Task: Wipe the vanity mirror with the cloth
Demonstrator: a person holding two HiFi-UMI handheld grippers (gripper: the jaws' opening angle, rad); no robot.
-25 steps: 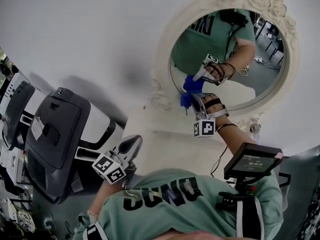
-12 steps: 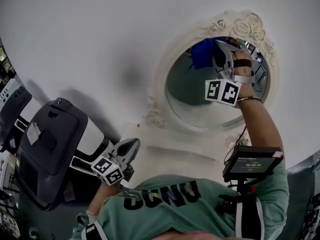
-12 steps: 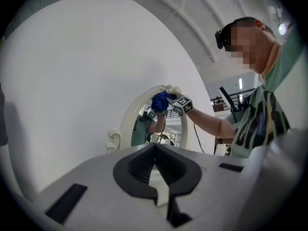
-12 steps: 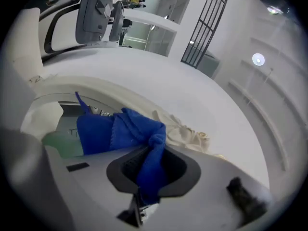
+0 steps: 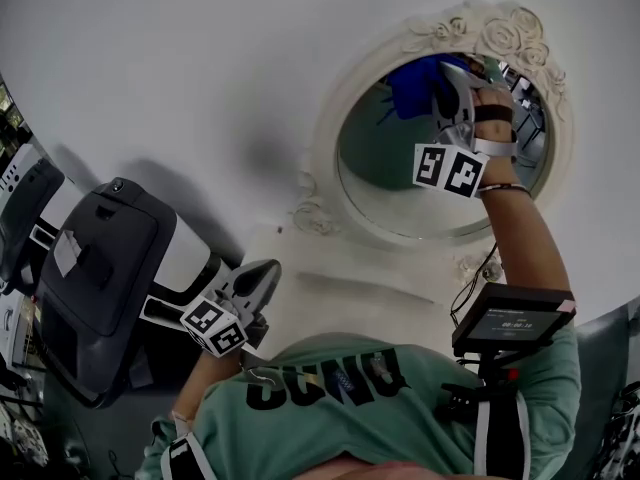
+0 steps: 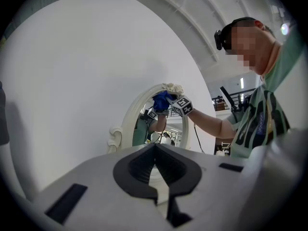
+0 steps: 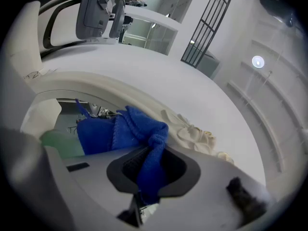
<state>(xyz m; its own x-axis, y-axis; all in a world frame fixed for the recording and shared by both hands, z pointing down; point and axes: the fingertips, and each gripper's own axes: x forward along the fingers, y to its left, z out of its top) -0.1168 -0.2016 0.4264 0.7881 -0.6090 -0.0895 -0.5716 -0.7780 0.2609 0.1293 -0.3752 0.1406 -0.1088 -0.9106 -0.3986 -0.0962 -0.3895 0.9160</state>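
Note:
The oval vanity mirror (image 5: 400,173) in its ornate white frame (image 5: 328,138) leans at the upper right of the head view. My right gripper (image 5: 447,86) is shut on a blue cloth (image 5: 417,83) and presses it against the top of the glass, just under the frame's rose carving (image 5: 505,36). In the right gripper view the cloth (image 7: 137,131) hangs bunched between the jaws, beside the carving (image 7: 197,134). My left gripper (image 5: 262,276) is held low by the person's chest, shut and holding nothing. Its own view shows the mirror (image 6: 161,126) and cloth (image 6: 161,100) ahead.
A dark grey and white machine (image 5: 105,268) stands at the left, close to my left gripper. A small screen (image 5: 512,318) is mounted at the person's right shoulder. The mirror rests against a plain white surface (image 5: 180,78).
My right gripper carried the cloth from the mirror's lower left edge up to its top, then shifted slightly. The left gripper stayed nearly still.

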